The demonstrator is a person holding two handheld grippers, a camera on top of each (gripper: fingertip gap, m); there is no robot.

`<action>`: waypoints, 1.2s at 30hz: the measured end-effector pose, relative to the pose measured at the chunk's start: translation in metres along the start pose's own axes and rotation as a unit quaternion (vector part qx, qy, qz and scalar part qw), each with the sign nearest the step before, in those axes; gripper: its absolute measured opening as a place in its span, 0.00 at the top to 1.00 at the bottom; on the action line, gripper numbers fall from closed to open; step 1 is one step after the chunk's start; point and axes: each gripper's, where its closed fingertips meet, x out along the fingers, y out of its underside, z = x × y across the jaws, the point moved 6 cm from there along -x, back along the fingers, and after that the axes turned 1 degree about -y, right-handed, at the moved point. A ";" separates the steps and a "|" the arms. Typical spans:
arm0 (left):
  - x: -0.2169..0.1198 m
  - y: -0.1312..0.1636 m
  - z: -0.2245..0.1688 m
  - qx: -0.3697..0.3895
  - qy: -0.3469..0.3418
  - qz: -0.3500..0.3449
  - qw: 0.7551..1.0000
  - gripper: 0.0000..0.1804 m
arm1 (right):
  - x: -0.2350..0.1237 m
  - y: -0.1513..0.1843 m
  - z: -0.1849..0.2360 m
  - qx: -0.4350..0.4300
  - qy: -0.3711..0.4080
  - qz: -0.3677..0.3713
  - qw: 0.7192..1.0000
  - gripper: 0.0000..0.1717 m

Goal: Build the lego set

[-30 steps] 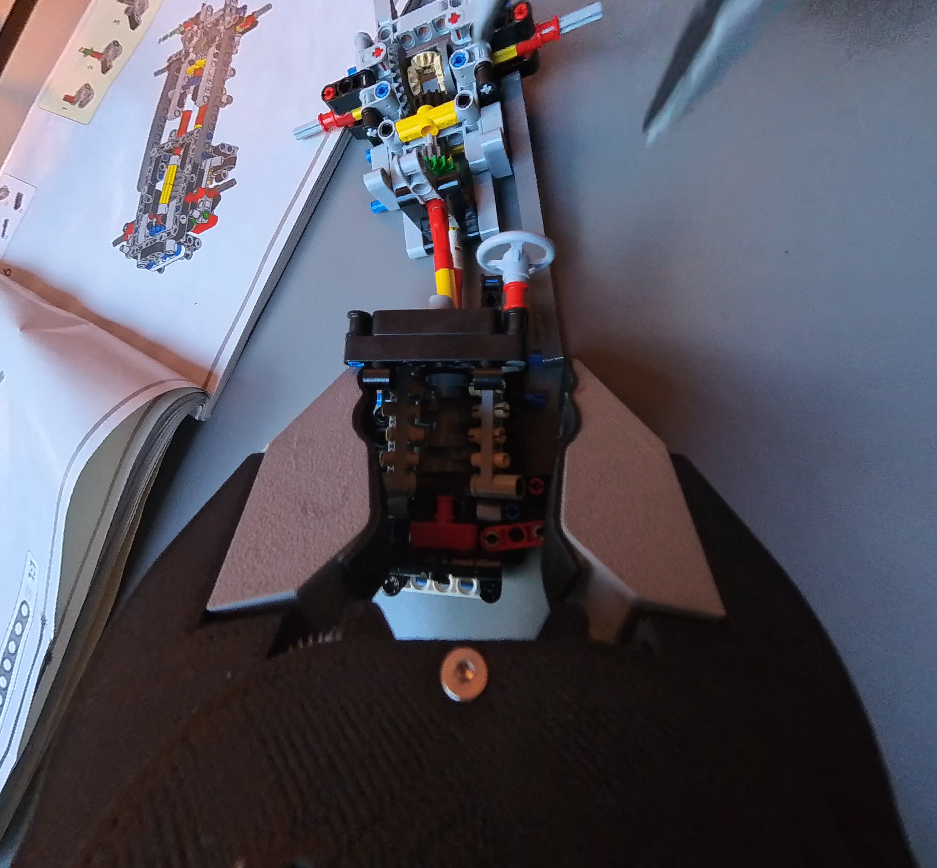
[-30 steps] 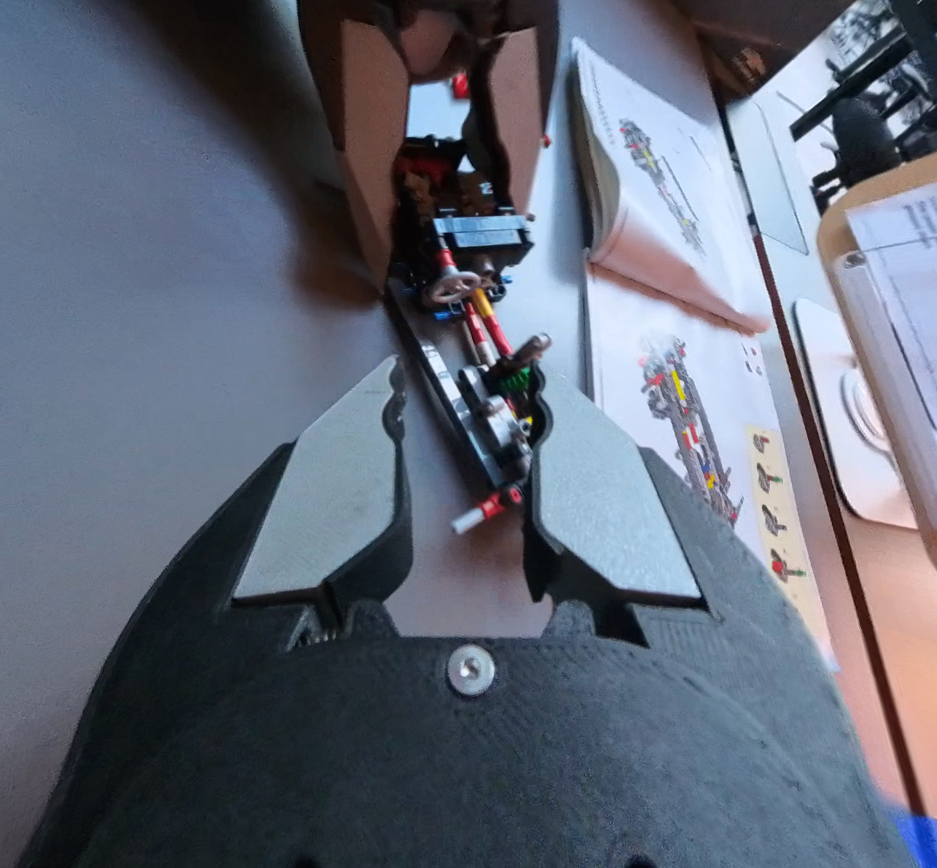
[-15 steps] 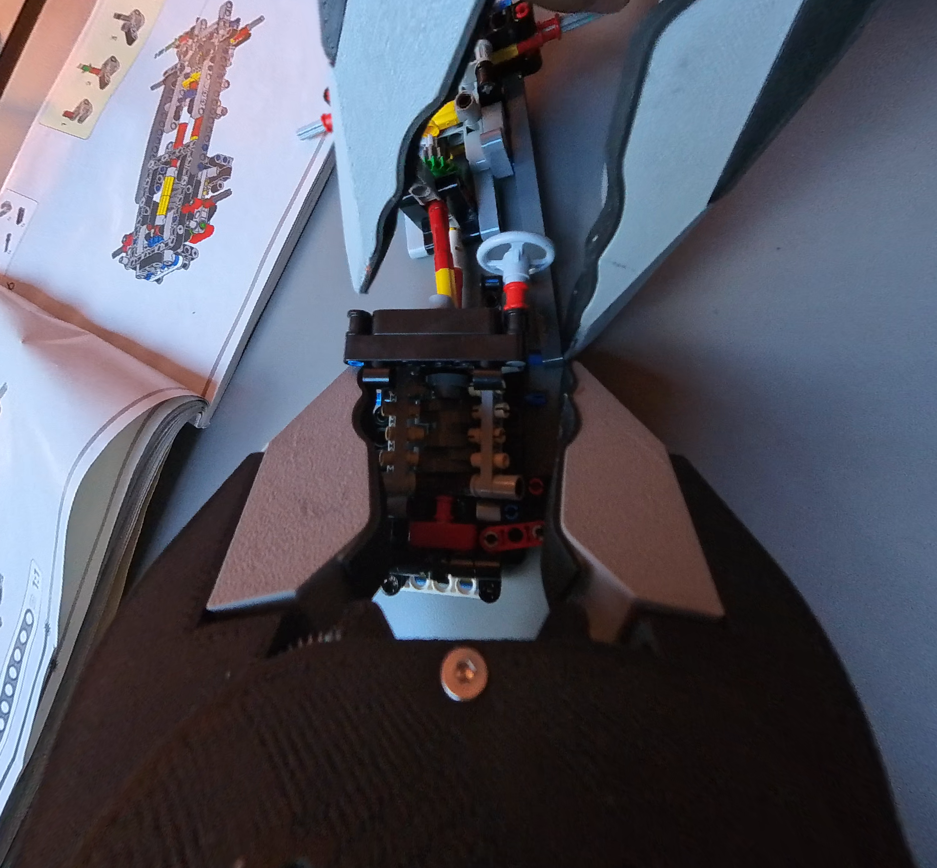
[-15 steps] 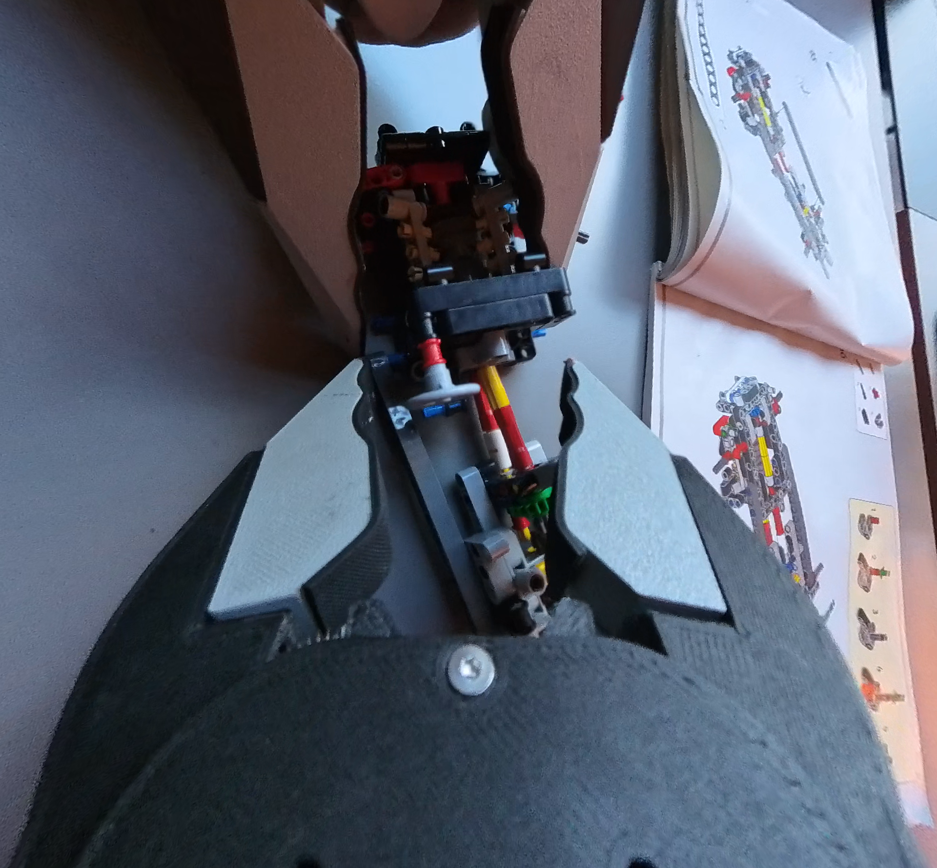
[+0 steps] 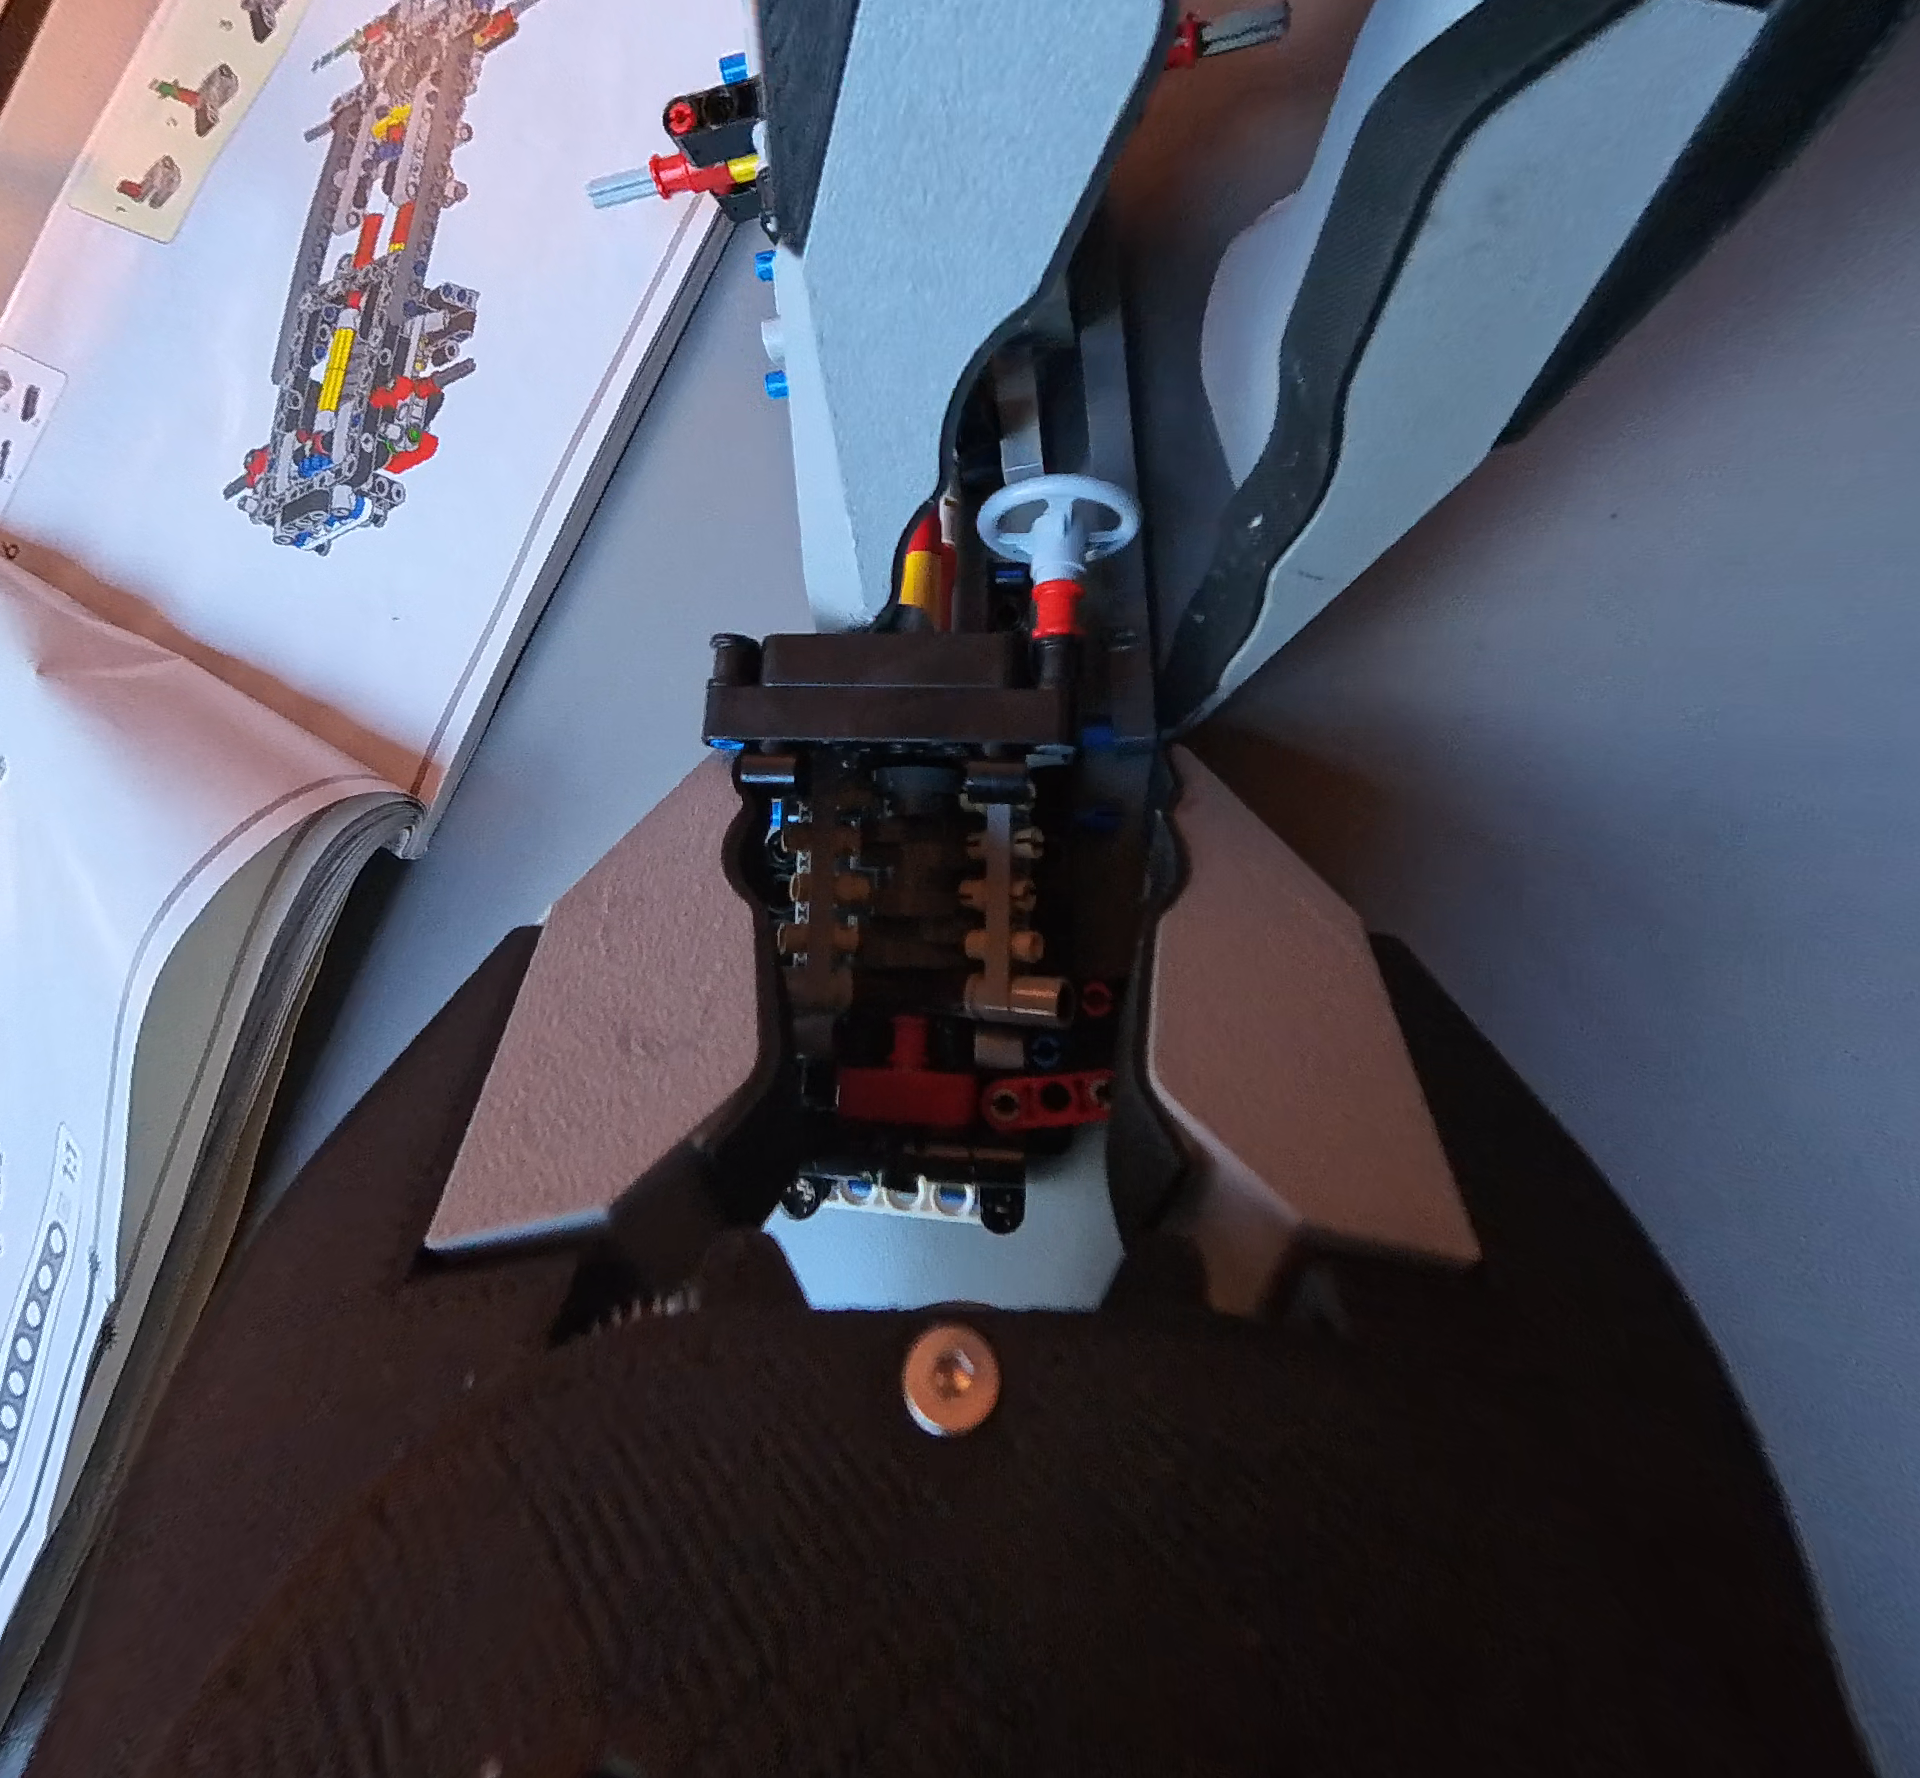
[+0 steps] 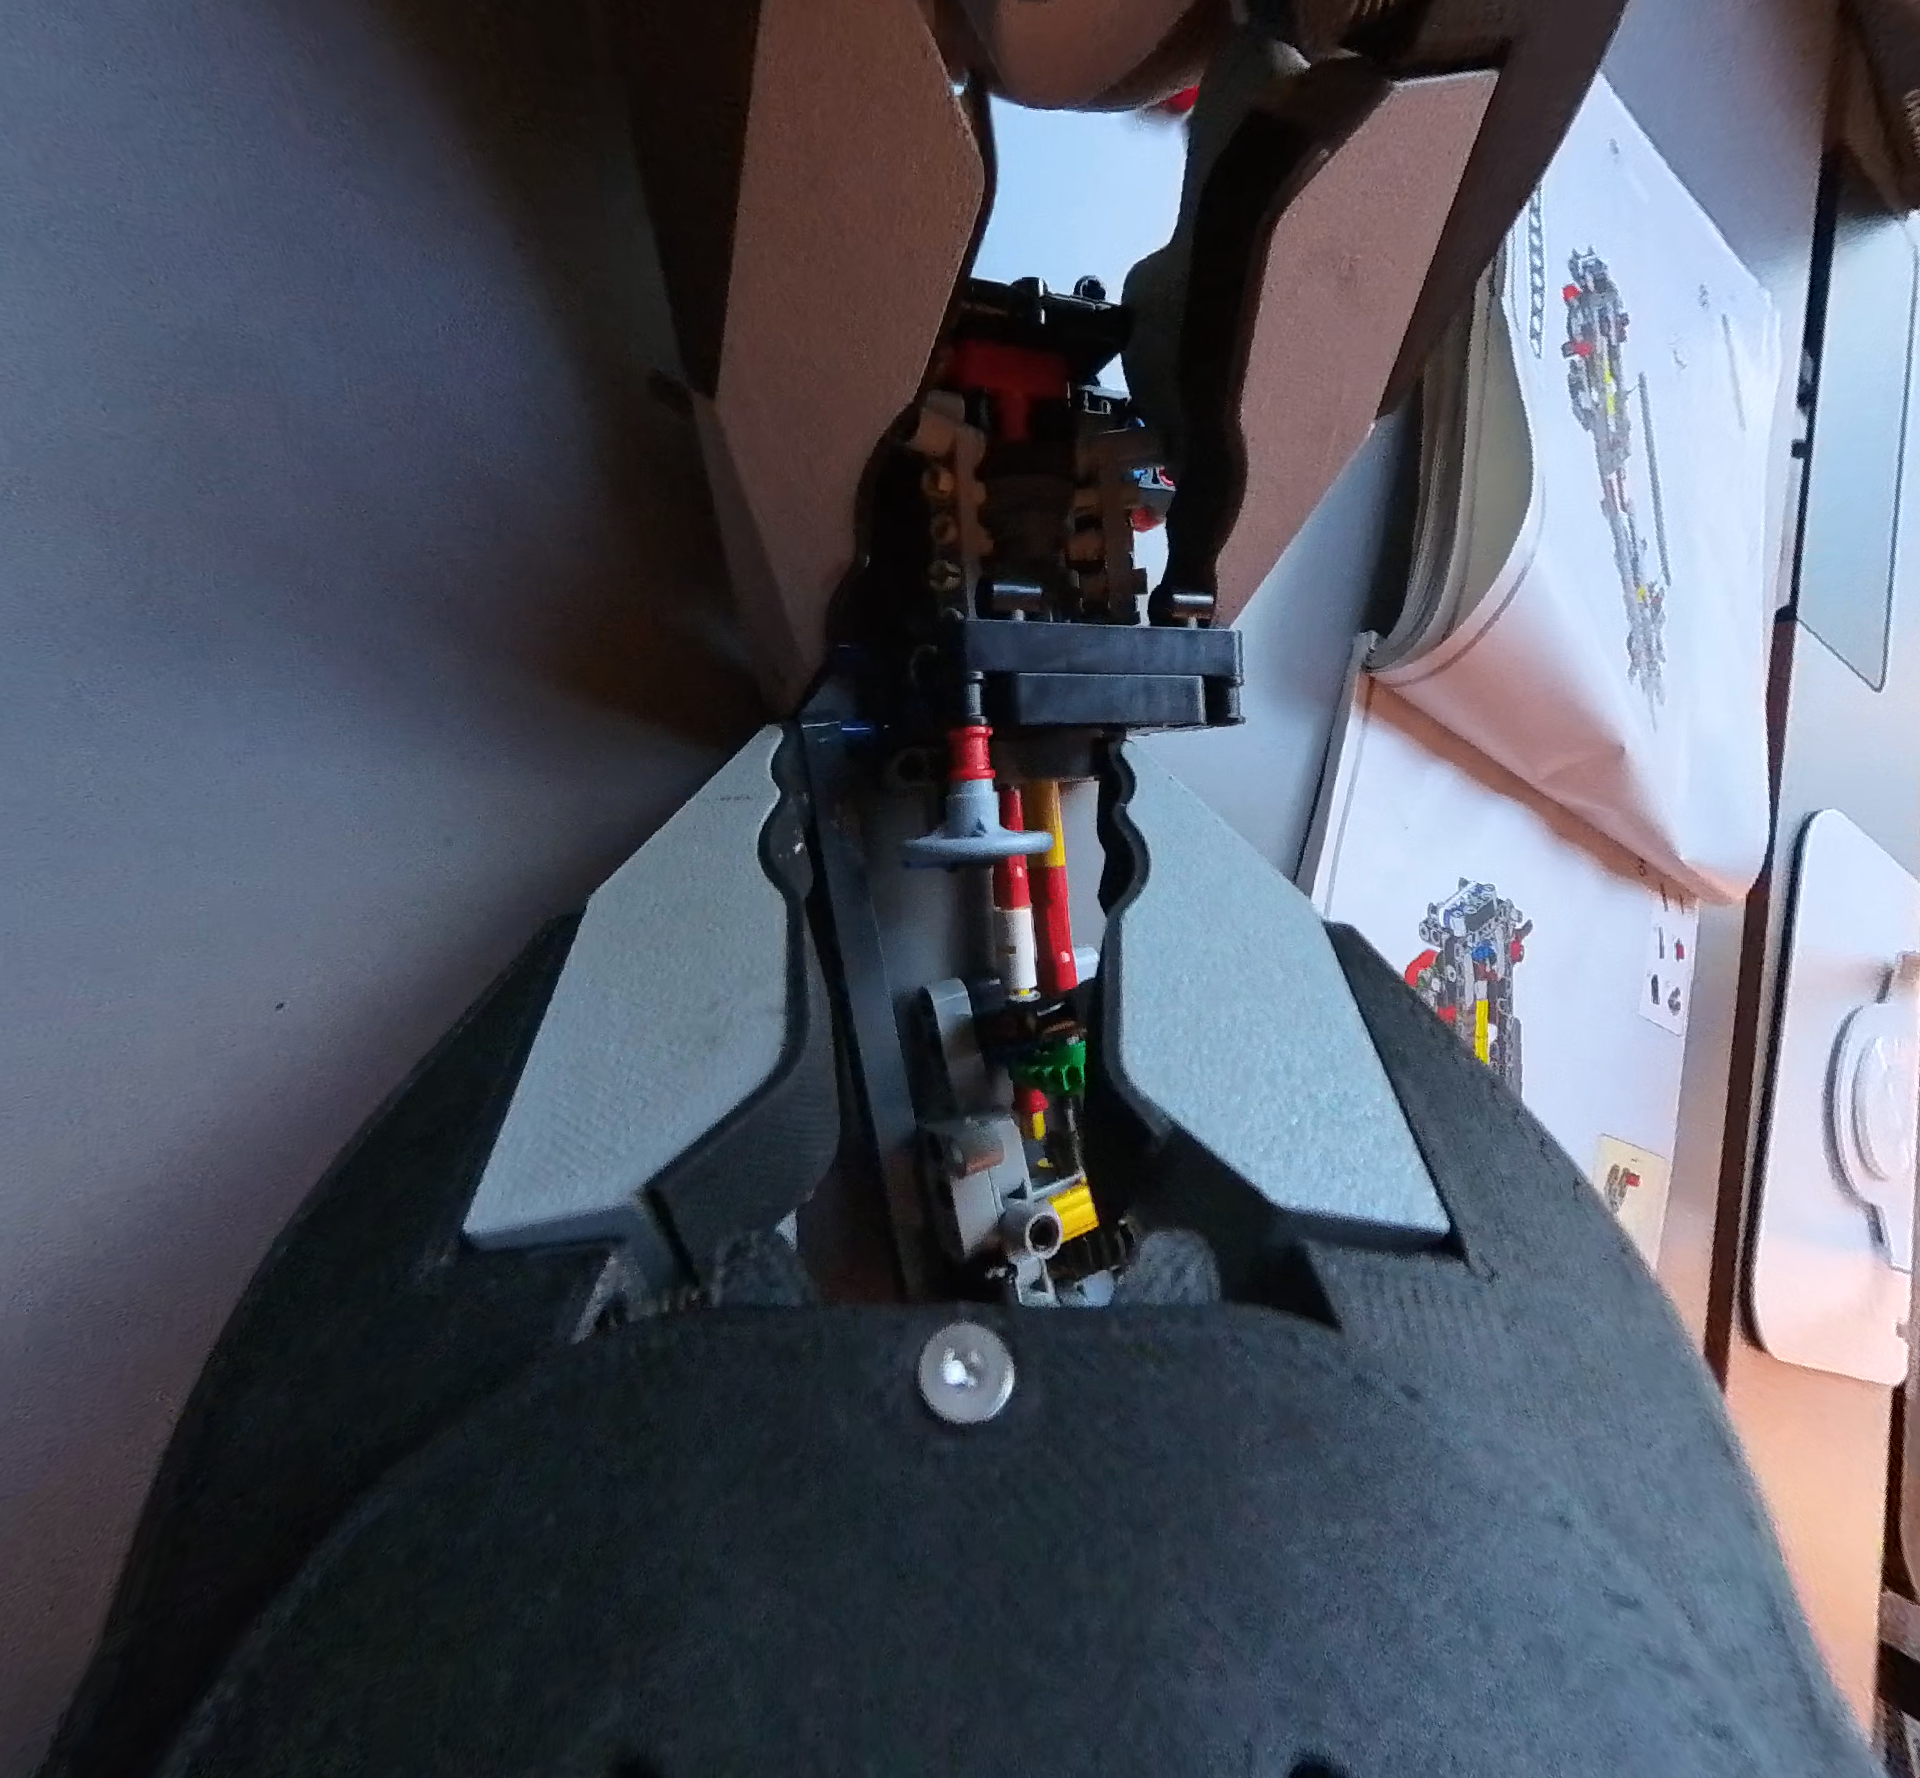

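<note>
A brick-built chassis model [image 5: 914, 897] lies on the grey table [image 5: 1610, 845]; it has a black engine block, a white steering wheel [image 5: 1058, 523] and red and yellow axles. My left gripper [image 5: 951, 783] is shut on its engine end, with both pads against the sides. My right gripper [image 6: 948, 752] faces it from the other end and is shut on the model's front part [image 6: 997, 1105]: one pad lies on the long dark side beam, the other on the gear section. Each gripper's fingers show in the other view, the right one's [image 5: 956, 170] and the left one's [image 6: 852, 274].
An open instruction booklet [image 5: 312, 378] lies flat beside the model, also in the right wrist view [image 6: 1621, 585]. A white rounded object [image 6: 1829, 1105] sits on a wooden surface beyond the booklet. Bare grey table [image 6: 312, 585] lies on the model's other side. My left and right fingertips are right by each other.
My right gripper came down over the model's front end with its jaws wide, slid toward the engine block, then closed on the front part. My left gripper kept its hold and stayed still.
</note>
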 end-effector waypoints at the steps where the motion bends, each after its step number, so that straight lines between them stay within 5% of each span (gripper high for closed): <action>1: 0.000 0.000 0.000 0.001 -0.002 0.000 1.000 0.61 | 0.000 0.000 0.000 0.001 0.000 0.002 1.000 0.69; 13: -0.002 -0.002 -0.002 -0.003 -0.006 -0.009 1.000 0.62 | 0.000 -0.001 -0.004 -0.005 -0.020 -0.005 1.000 0.71; 14: -0.007 -0.006 0.003 -0.031 -0.002 -0.027 0.999 0.75 | 0.000 -0.002 -0.005 0.002 -0.017 -0.017 1.000 0.74; 28: -0.001 0.003 -0.001 0.005 0.012 -0.010 1.000 0.59 | -0.003 0.003 0.000 -0.006 0.016 -0.061 0.998 0.65; 36: -0.010 0.003 0.003 0.003 -0.018 -0.009 1.000 0.67 | -0.005 0.004 -0.004 0.000 -0.016 -0.028 0.999 0.68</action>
